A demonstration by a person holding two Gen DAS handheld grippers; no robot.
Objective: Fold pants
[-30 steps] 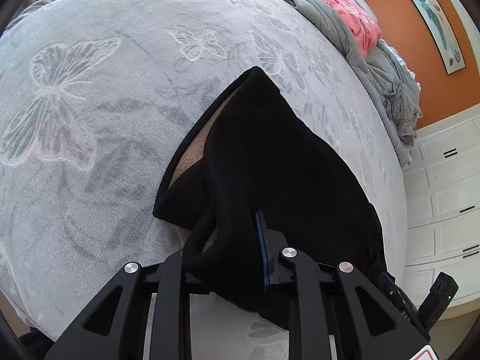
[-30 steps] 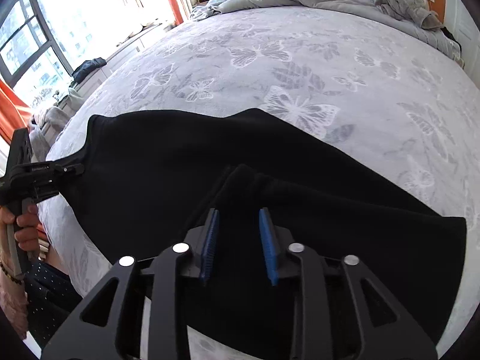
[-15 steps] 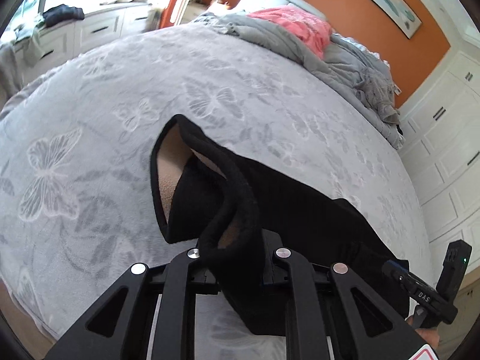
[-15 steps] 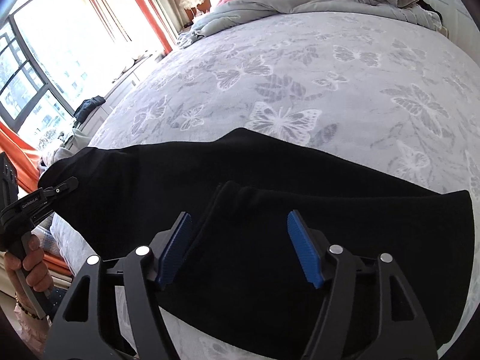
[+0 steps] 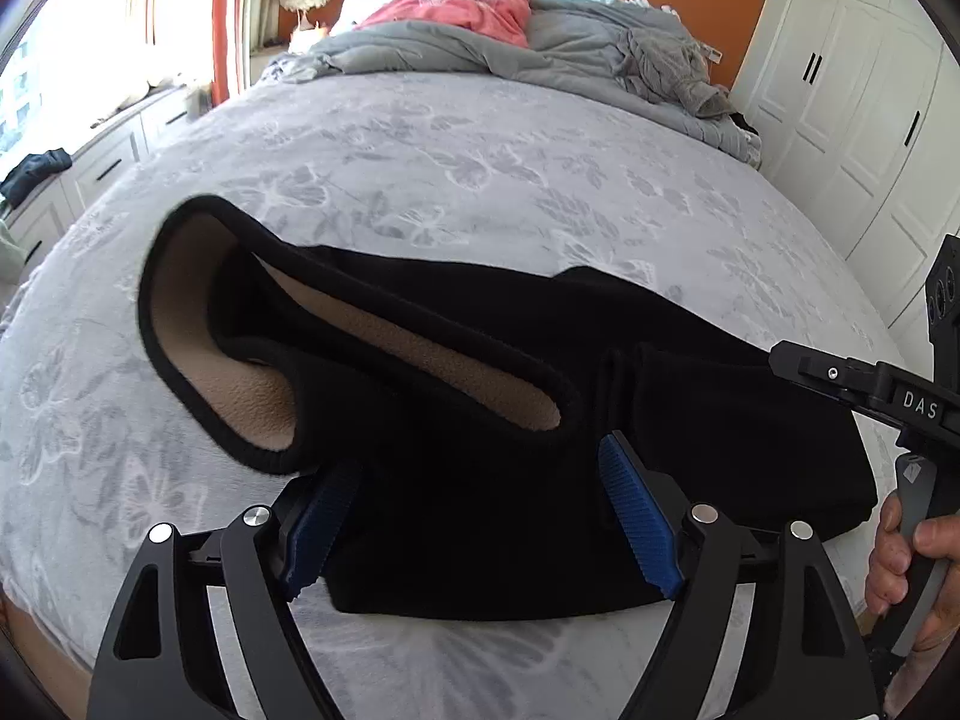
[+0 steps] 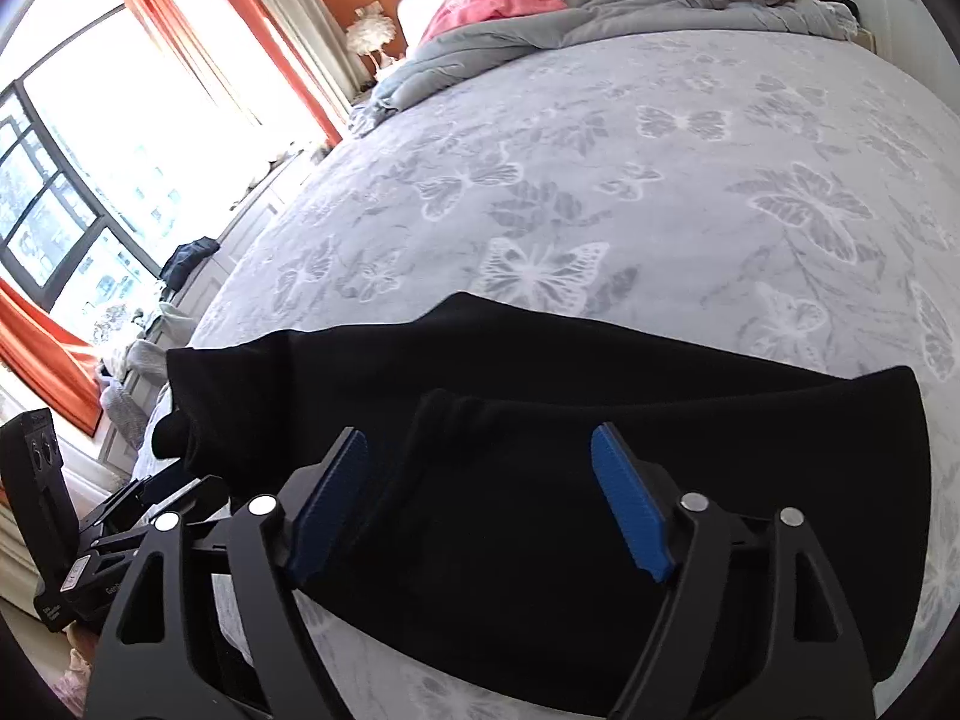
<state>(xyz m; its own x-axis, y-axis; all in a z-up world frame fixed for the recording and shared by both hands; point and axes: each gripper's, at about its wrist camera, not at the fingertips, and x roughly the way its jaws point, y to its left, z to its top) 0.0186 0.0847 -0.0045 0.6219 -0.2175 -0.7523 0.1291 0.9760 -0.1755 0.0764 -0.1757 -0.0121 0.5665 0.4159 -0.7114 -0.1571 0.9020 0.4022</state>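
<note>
Black pants (image 5: 492,480) with a tan fleece lining (image 5: 252,384) lie folded across the near part of the grey butterfly-print bed (image 5: 480,180). The waistband gapes open at the left in the left wrist view. My left gripper (image 5: 480,516) is open, its blue pads either side of the cloth near the waistband, holding nothing. My right gripper (image 6: 480,504) is open over the folded pants (image 6: 540,480), its jaws wide apart. Each gripper shows in the other's view: the right gripper (image 5: 876,396) at the pants' right end, the left gripper (image 6: 120,540) at their left end.
A rumpled grey duvet (image 5: 540,54) and a pink garment (image 5: 462,6) lie at the head of the bed. White wardrobes (image 5: 852,108) stand to the right. A window (image 6: 90,180) with orange curtains and low white cabinets run along the left side.
Both grippers have opened and let go of the pants. The pants have dropped onto the bed, and both grippers have tilted up toward the head of the bed.
</note>
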